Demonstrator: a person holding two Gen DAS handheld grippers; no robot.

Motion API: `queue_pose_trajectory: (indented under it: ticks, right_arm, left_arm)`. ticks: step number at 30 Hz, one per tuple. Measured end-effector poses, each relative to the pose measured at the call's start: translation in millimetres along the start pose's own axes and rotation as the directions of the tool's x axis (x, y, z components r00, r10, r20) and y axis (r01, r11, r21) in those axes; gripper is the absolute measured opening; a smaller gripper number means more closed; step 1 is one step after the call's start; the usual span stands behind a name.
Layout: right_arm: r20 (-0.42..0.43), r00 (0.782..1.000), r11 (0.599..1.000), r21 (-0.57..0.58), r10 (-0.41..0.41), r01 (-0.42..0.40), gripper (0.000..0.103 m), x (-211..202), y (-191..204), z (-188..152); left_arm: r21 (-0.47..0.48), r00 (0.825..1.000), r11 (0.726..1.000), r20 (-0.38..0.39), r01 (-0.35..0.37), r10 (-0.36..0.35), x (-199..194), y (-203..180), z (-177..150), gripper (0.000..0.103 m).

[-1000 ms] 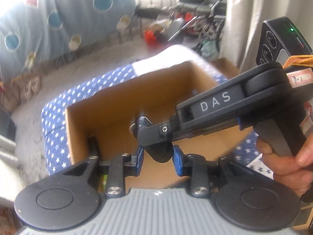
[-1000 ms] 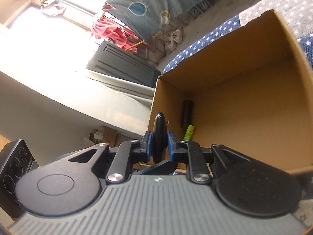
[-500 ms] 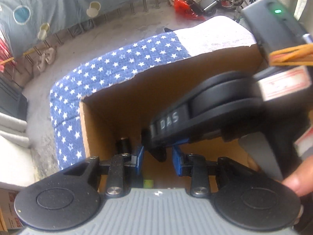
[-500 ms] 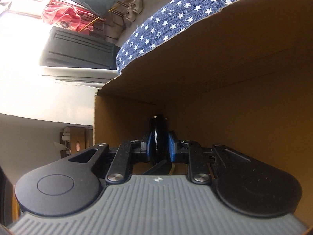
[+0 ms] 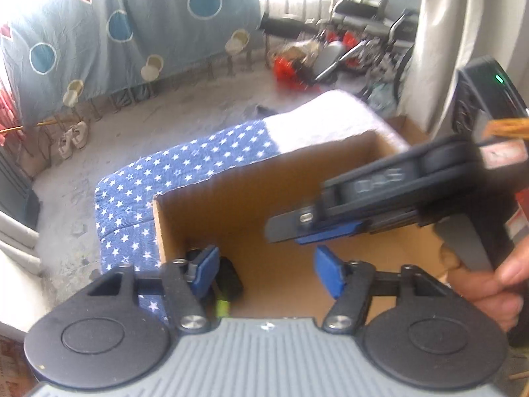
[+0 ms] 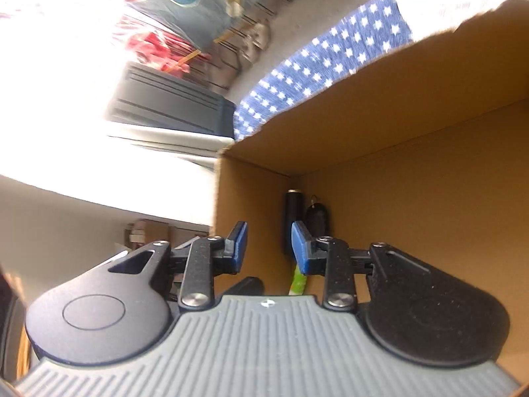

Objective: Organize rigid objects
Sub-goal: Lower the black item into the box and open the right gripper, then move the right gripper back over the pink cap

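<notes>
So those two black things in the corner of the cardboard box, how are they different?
The black cylinder is long, straight-sided and has a flat metal-rimmed top; the black fob beside it on the right is shorter and rounded, with a small loop at its top. The cylinder lies along the box's side wall; the fob lies further out on the floor. Both are dark and lie close together.

Left gripper (image 5: 266, 273): grey ribbed housing, two black round discs, black linkage arms with silver screws, blue pads on the jaws. Right gripper (image 6: 268, 246): same build, grey ribbed body, black discs, silver screws, blue pads. From the left wrist view, its black side shows raised lettering, a green LED, a red-white label and orange rubber bands. Hand (image 5: 492, 284) bare, no sleeve visible.
</notes>
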State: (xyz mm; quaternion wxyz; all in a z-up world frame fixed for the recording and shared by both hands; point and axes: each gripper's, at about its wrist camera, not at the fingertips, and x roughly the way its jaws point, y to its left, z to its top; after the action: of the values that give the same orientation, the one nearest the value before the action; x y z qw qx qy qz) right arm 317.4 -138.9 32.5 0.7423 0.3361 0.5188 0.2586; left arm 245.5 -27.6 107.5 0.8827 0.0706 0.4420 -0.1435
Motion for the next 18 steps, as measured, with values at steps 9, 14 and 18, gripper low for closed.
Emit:
queue_pose_trajectory:
  ticks: [9, 14, 18]
  right_arm:
    - [0.247, 0.967, 0.938, -0.316, -0.065, 0.143, 0.091, -162, 24, -117]
    - [0.372, 0.877, 0.812, -0.382, -0.303, 0.442, 0.102, -168, 10, -192]
    - [0.455, 0.766, 0.671, -0.390, -0.454, 0.630, 0.102, -138, -2, -240]
  left_arm:
    - [-0.171, 0.972, 0.969, 0.184, 0.177, -0.145, -80, 2, -99, 0.094]
    - [-0.298, 0.975, 0.933, 0.156, 0.201, -0.160, -64, 2, -166, 0.097]
    - [-0.285, 0.981, 0.945, 0.153, 0.160, -0.120, -56, -7, -201, 0.097]
